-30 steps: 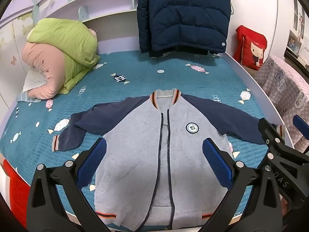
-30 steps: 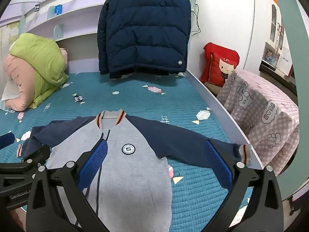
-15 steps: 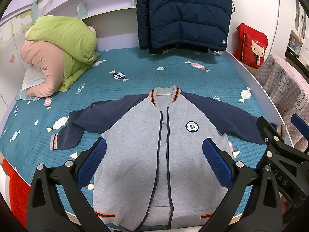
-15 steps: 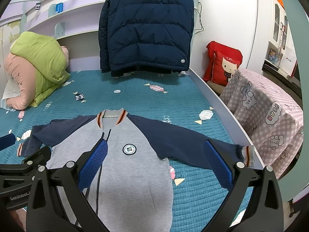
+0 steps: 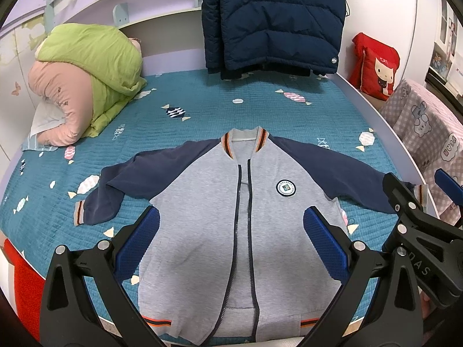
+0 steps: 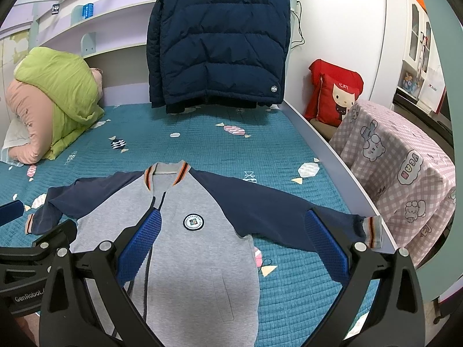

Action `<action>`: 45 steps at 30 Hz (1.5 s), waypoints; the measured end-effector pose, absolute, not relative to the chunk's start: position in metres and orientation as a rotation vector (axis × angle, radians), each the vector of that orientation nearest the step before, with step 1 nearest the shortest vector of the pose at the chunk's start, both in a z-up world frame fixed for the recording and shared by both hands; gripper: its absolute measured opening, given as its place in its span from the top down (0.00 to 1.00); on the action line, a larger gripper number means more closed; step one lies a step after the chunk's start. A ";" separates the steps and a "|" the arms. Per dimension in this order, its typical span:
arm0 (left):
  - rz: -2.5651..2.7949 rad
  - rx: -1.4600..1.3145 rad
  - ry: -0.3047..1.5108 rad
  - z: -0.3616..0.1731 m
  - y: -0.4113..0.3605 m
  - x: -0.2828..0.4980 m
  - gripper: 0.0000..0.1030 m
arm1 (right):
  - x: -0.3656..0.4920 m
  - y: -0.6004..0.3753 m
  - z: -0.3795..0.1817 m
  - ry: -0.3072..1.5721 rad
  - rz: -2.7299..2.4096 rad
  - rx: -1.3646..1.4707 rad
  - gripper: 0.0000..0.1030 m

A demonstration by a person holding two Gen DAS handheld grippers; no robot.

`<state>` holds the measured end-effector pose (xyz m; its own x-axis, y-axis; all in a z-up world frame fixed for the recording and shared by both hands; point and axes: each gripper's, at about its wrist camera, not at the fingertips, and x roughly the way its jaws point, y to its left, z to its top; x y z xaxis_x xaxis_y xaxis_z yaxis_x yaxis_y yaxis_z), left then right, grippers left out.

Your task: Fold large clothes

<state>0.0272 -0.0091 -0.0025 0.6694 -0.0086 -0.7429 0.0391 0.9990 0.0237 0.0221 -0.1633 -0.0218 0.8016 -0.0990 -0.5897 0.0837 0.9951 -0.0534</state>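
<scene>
Jacket (image 5: 240, 225) of grey cloth with navy sleeves lay flat on its back on the bed (image 5: 202, 107), collar toward the headboard, hem at the near edge, both sleeves spread outward and the zip partly undone. We held the left gripper (image 5: 231, 237) above its lower front with the jaws spread wide and nothing between them; the blue pads (image 5: 139, 240) framed the grey body without touching it. Our right gripper (image 6: 231, 240) hung over the badge side, jaws equally wide and empty, one pad (image 6: 325, 243) over the sleeve near its striped cuff. A dark puffer coat (image 6: 217, 43) hung beyond the bed, a green and pink quilt (image 5: 84, 78) was bundled at the far left, and a red cushion (image 6: 335, 95) leaned by the wall.
</scene>
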 end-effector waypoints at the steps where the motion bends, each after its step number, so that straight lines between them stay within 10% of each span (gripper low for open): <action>1: -0.027 0.039 0.837 -0.003 -0.009 0.028 0.04 | 0.022 -0.163 -0.022 0.634 -0.097 -0.025 0.07; 45: -0.034 0.034 0.848 -0.013 -0.008 0.023 0.03 | 0.023 -0.161 -0.026 0.644 -0.101 -0.032 0.07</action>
<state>0.0231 -0.0078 -0.0128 0.6612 -0.0163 -0.7501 0.0438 0.9989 0.0169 0.0235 -0.1607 -0.0257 0.7948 -0.1035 -0.5979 0.0838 0.9946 -0.0607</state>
